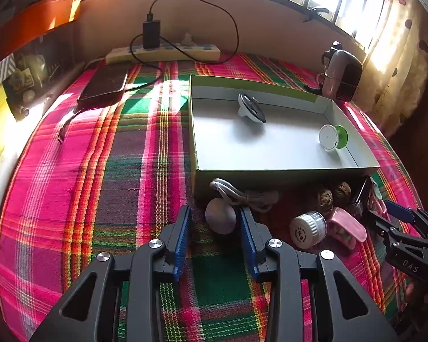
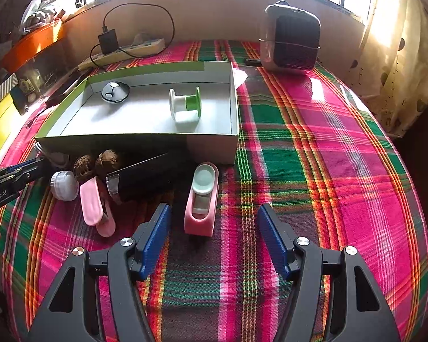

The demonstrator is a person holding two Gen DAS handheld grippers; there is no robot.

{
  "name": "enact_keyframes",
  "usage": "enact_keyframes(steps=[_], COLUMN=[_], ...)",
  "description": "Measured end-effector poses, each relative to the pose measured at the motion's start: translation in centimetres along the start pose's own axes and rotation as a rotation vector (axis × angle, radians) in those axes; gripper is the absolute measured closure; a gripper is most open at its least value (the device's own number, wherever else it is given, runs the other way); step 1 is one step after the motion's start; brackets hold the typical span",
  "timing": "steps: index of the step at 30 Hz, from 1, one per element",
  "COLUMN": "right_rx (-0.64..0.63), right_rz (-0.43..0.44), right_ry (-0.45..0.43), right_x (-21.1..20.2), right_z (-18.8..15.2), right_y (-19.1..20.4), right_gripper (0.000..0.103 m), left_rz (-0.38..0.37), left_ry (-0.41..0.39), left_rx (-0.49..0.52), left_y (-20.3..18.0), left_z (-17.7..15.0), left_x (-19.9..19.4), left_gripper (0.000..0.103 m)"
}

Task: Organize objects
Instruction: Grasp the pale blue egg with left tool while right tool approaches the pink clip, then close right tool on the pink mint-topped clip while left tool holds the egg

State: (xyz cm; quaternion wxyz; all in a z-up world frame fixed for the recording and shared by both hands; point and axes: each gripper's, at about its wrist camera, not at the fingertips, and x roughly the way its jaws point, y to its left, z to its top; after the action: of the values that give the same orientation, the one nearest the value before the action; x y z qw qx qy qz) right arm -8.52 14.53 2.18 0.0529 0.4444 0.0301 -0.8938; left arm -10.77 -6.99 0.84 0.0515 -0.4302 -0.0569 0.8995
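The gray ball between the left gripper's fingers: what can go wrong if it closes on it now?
1. The gray ball is round and sits near the tips of the left gripper, so it may squirt out and roll on the cloth.
2. The white cable lies against the ball near the right finger; it could be pinched or dragged along.
3. The box wall stands close behind, so a forward push may shove it.

My left tongs point(image 1: 215, 225) stood open just short of the grey ball point(image 1: 220, 220), beside the white cable point(image 1: 236, 195) against the box's point(image 1: 271, 175) near wall.
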Motion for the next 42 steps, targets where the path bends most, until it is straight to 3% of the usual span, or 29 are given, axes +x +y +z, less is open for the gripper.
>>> enact_keyframes(steps=[6, 11, 16, 23, 26, 32, 42], right_rx=[0.025, 0.029, 0.030, 0.039, 0.047, 0.045, 0.009], right_rz=[-0.013, -0.018, -0.018, -0.018, -0.013, -0.001, 0.028], right_ry=[0.000, 0.000, -0.004, -0.017, -0.022, -0.027, -0.025], right_x=[0.1, 0.1, 0.0, -0.3, -0.4, -0.6, -1.2], right_z=[0.2, 0.2, 0.1, -0.2, -0.2, -0.4, -1.1], right_y=[-0.5, -0.8, -0.8, -1.2, -1.4, -1.4, -0.9], right_gripper=[0.039, 0.039, 0.040, 0.053, 0.068, 0.079, 0.080], left_rz=[0.000, -0.006, -0.004, -0.002, -0.001, -0.003, -0.012], left_ry=[0.000, 0.001, -0.001, -0.004, -0.004, -0.002, 0.005], left_rx=[-0.014, -0.020, -0.022, -0.027, -0.035, -0.041, -0.041], left_y=[0.0, 0.1, 0.2, 0.4, 0.6, 0.6, 0.6], left_z=[0.1, 0.0, -0.1, -0.8, -1.2, -2.0, -2.9], left_x=[0.0, 0.0, -0.2, -0.8, -1.1, -1.7, -2.3], left_gripper=[0.072, 0.083, 0.083, 0.083, 0.083, 0.083, 0.083])
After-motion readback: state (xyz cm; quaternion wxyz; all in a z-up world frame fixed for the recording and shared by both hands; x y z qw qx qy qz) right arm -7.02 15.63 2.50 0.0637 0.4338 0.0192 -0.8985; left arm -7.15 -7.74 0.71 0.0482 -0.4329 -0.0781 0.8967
